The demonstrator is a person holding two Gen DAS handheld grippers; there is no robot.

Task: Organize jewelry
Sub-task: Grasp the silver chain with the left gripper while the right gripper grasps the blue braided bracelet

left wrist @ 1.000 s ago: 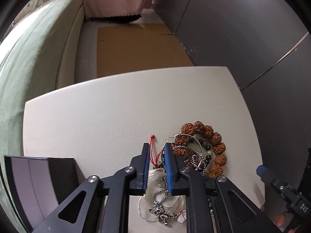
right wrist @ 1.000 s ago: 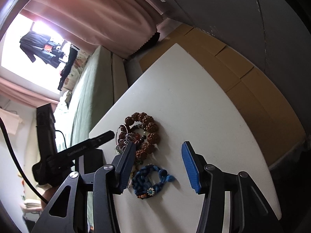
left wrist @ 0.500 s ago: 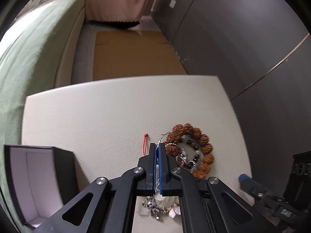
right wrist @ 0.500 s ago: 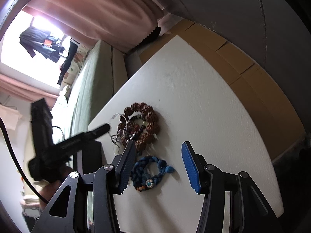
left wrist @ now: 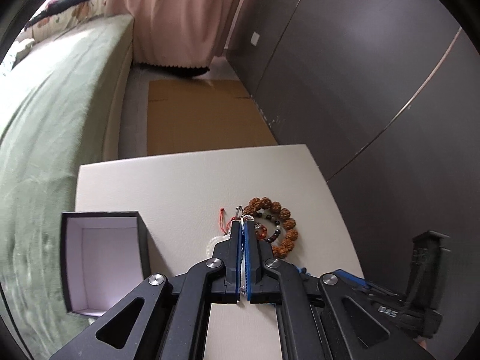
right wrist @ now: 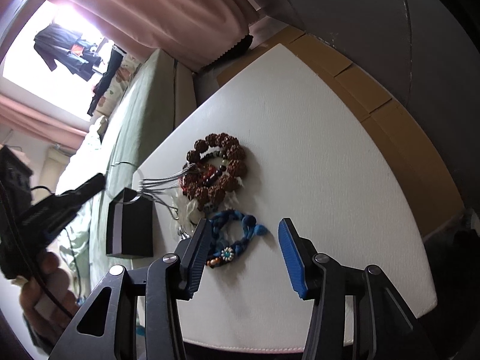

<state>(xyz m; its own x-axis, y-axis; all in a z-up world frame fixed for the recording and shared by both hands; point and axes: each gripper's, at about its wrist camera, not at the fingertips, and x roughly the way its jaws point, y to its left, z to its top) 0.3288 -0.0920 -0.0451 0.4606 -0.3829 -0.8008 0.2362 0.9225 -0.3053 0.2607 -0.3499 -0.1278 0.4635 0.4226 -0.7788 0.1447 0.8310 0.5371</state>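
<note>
Dark grey wall panels [left wrist: 375,69] on the right, pink curtain [left wrist: 180,15] at the back, green sofa [left wrist: 54,114] along the left, flattened cardboard [left wrist: 204,117] on the floor — bright daylit window [right wrist: 33,60], white tabletop [left wrist: 168,186].

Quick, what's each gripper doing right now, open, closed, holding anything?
Left gripper: closed on a thin silver chain, pulled up off the table.
Right gripper: open, holding nothing, over the blue braided bracelet.

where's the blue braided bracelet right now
In the right wrist view, the blue braided bracelet lies on the white table, just below the brown bead bracelet, beside the right gripper's left finger.
</note>
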